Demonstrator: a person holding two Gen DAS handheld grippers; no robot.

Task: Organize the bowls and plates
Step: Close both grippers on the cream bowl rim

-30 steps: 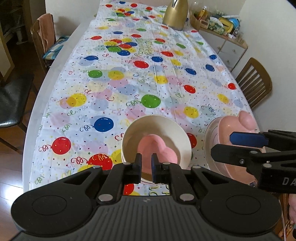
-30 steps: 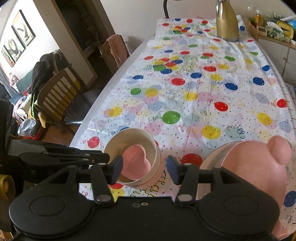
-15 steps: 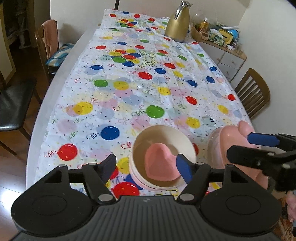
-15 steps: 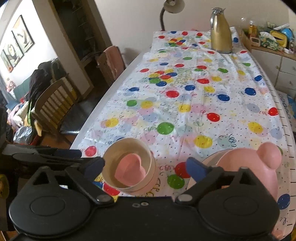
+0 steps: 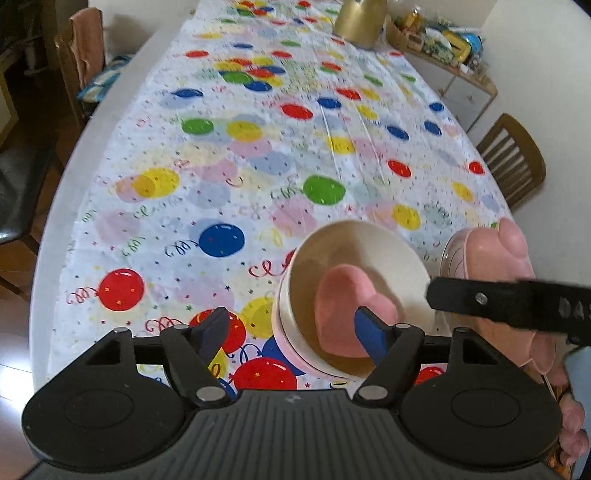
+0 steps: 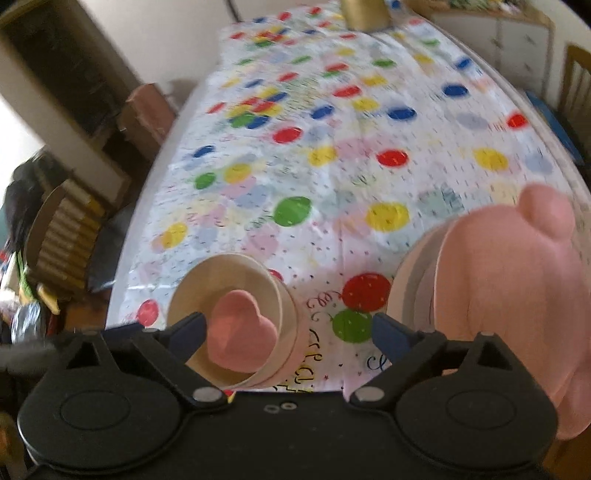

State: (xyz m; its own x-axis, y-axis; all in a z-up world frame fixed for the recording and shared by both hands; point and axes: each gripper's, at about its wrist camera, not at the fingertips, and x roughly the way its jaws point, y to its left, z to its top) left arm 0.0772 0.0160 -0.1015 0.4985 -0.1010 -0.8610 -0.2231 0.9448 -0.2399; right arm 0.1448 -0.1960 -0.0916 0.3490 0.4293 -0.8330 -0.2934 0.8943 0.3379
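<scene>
Table [image 5: 66,206]: long, pale-edged, covered by a white plastic cloth printed with coloured balloons [image 5: 258,155].

Bowl stack: a cream round bowl [image 5: 399,251] nested in a pink bowl [image 5: 284,343], at the near end of the cloth, left of the plates. Inside it lies a pink heart-shaped dish [image 5: 343,295].

Plate stack: a pink bear-shaped plate with round ears [image 6: 509,295] on top of a pale round plate [image 6: 410,280], near right corner, just beside the bowls but apart from them.

Left gripper [image 5: 291,332]: black with blue pads, jaws apart, clamped on nothing; its right pad sits over the heart dish, its left pad over the cloth.

Right gripper [image 6: 288,332]: jaws wide apart, having just narrowed slightly, empty; left pad in front of the bowl, right pad beside the plates.

Far end: a gold metal jug [image 5: 360,18]. Wooden chairs [image 5: 517,162] flank the table.
</scene>
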